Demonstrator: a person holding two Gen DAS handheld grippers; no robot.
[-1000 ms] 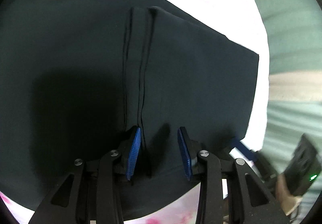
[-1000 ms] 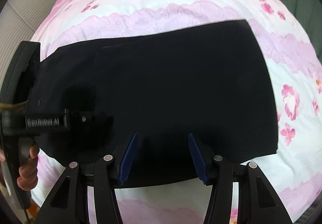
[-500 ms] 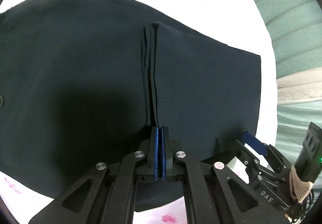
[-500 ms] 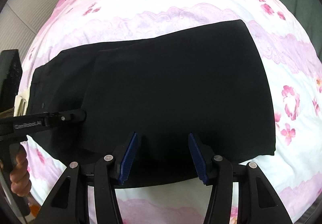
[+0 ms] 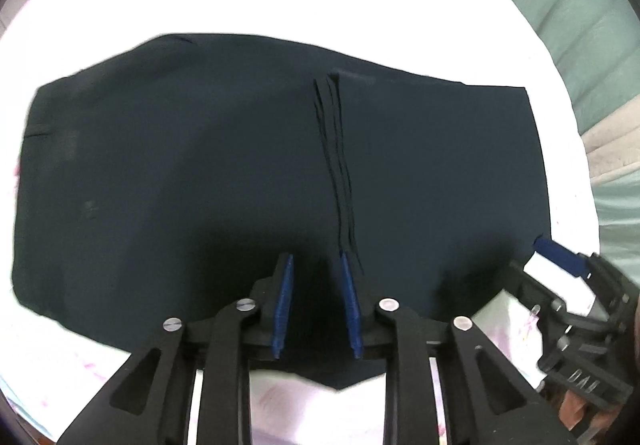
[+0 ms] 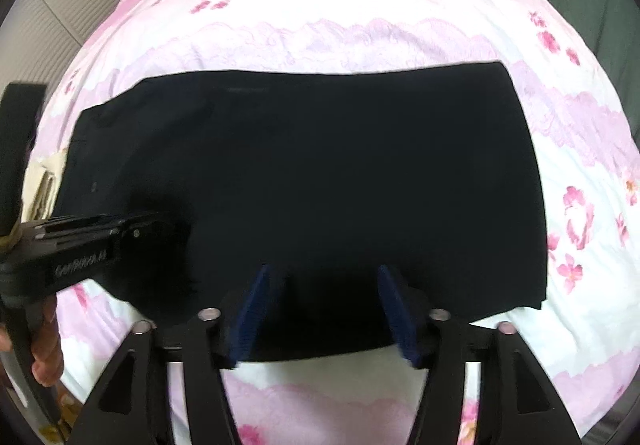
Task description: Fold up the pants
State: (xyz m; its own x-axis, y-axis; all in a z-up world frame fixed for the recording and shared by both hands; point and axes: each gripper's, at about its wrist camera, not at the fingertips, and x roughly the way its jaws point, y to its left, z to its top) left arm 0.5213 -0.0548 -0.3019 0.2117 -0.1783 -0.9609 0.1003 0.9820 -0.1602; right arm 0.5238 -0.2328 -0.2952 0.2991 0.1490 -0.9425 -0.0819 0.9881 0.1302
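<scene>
Pants (image 6: 320,173) of dark cloth are laid flat on the pink flowered bedspread (image 6: 360,5), near its front edge, as a broad rectangle with a straight side toward the right edge of the bed. In the left wrist view a stack of hem edges (image 5: 338,165) is seen running across the middle of the garment, so the legs are judged to have been folded over the upper part once already. The waistband end (image 5: 36,133) is seen toward the left edge of the bed.

The left gripper (image 5: 316,305) is held low over the near edge of the cloth, just beside the stacked hems, with its blue pads (image 5: 348,305) parted and nothing pinched between them. The right gripper (image 6: 320,309) is likewise spread wide over the near edge of the garment, farther toward the right, and no cloth is gripped.

The step in hand is judged to be a release and a repositioning between folds. For the next fold, a layered edge would have to be pinched by both grippers at matching points, with all layers caught together, and carried across evenly. If only the top layer were taken, the stacked hems could slide apart and the fold could be left skewed
</scene>
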